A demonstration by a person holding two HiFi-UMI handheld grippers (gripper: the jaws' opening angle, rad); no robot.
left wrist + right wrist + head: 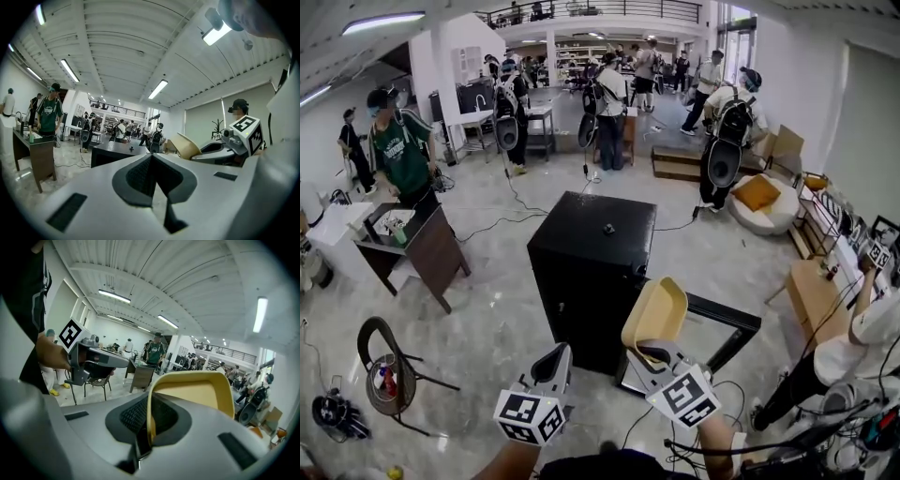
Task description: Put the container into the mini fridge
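The right gripper sits low in the middle of the head view, and its jaws pinch one wall of the yellow container. In the right gripper view the jaws are squeezed tight on that thin wall, and the bottom edge of the container is hidden down between them. The container is up in the air, just in front of the black fridge and not inside it. The fridge fills the middle of the head view. Its door swings open at the lower right, and the right gripper covers part of it. The inside of the fridge cannot be seen from here. A small dark thing lies on top of the fridge, too tiny to tell what it is. The left gripper hangs just left of the right one. In its own view its jaws are pressed together with nothing between them. The arms holding both grippers are cut off at the bottom edge.
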